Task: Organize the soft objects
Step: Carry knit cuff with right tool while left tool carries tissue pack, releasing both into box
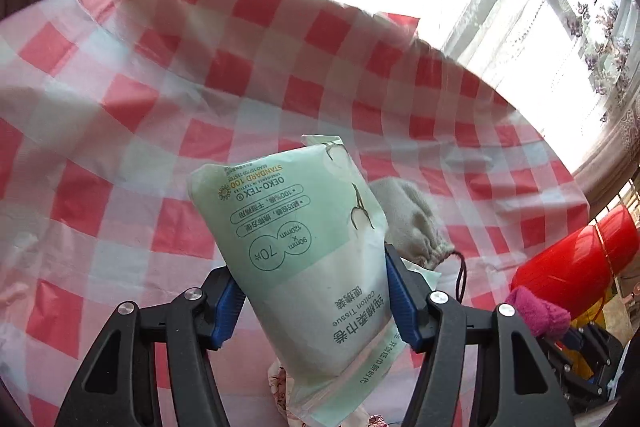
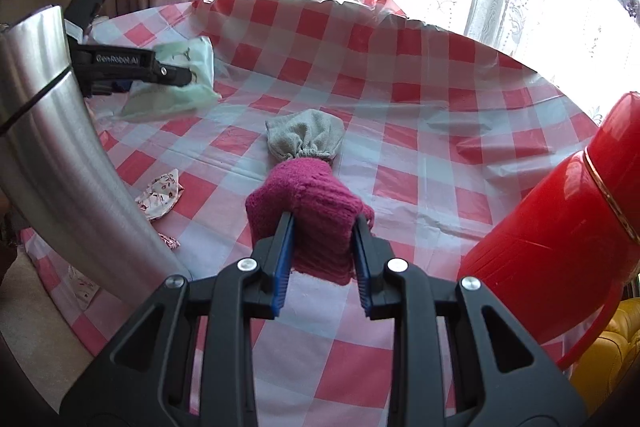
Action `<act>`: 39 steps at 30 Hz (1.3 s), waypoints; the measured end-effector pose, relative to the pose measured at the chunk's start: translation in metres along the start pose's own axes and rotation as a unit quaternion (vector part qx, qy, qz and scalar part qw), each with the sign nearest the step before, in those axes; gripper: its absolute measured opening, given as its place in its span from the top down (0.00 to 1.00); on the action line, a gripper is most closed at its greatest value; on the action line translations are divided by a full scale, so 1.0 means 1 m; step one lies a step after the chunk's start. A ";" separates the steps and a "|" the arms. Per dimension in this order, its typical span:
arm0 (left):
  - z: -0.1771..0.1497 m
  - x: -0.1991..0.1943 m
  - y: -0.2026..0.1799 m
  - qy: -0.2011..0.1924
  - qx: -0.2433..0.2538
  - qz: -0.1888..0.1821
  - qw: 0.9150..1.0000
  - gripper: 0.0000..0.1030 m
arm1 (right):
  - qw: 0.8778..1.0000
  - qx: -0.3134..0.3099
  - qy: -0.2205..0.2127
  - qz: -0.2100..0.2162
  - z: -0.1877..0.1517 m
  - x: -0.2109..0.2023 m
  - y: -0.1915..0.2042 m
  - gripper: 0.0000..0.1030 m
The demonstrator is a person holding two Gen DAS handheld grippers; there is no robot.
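Observation:
My left gripper (image 1: 316,291) is shut on a pale green pack of cotton tissues (image 1: 304,239) and holds it tilted above the table. The same pack (image 2: 176,79) and left gripper (image 2: 180,77) show at the far left in the right wrist view. My right gripper (image 2: 324,227) is shut on a magenta knitted cloth (image 2: 308,203), which rests on the table. A grey drawstring pouch (image 2: 306,139) lies just beyond the cloth, touching it. The pouch (image 1: 408,219) also shows behind the pack in the left wrist view, and the magenta cloth (image 1: 538,311) shows at the lower right there.
A red-and-white checked tablecloth (image 2: 420,131) covers the round table. A red thermos (image 2: 560,235) stands at the right. A steel cylinder (image 2: 60,155) stands at the left. Small floral fabric pieces (image 2: 160,195) lie by it. A bright window and curtains are behind.

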State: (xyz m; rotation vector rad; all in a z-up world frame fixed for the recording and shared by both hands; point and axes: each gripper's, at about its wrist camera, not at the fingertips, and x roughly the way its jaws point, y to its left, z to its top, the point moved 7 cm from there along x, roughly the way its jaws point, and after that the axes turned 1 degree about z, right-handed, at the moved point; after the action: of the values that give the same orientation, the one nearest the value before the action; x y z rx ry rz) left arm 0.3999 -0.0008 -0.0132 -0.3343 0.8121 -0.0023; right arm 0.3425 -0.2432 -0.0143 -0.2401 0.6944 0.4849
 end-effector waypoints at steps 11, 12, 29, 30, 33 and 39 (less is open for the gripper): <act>0.044 -0.126 -0.051 -0.106 0.024 -0.011 0.994 0.39 | 0.999 0.026 -0.032 -0.014 0.016 -0.077 -0.009 0.69; 0.042 -0.134 -0.059 -0.109 0.028 -0.016 0.993 0.39 | 0.999 0.027 -0.035 -0.016 0.016 -0.085 -0.011 0.69; -0.072 -0.205 -0.187 -0.089 0.103 -0.101 0.986 0.38 | 0.996 0.080 -0.020 -0.042 -0.079 -0.179 -0.047 0.69; -0.082 -0.204 -0.191 -0.082 0.105 -0.104 0.986 0.38 | 0.995 0.084 -0.015 -0.044 -0.088 -0.182 -0.050 0.69; -0.112 -0.199 -0.204 -0.062 0.112 -0.113 0.985 0.38 | 0.994 0.096 0.000 -0.051 -0.118 -0.191 -0.058 0.69; -0.179 -0.180 -0.225 -0.007 0.109 -0.140 0.984 0.38 | 0.990 0.123 0.030 -0.069 -0.173 -0.208 -0.078 0.69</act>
State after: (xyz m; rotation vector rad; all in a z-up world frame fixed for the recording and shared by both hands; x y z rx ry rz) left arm 0.1761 -0.2434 0.0661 -0.2376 0.7381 -0.3492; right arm 0.1472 -0.4462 -0.0018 -0.0689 0.7827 0.2578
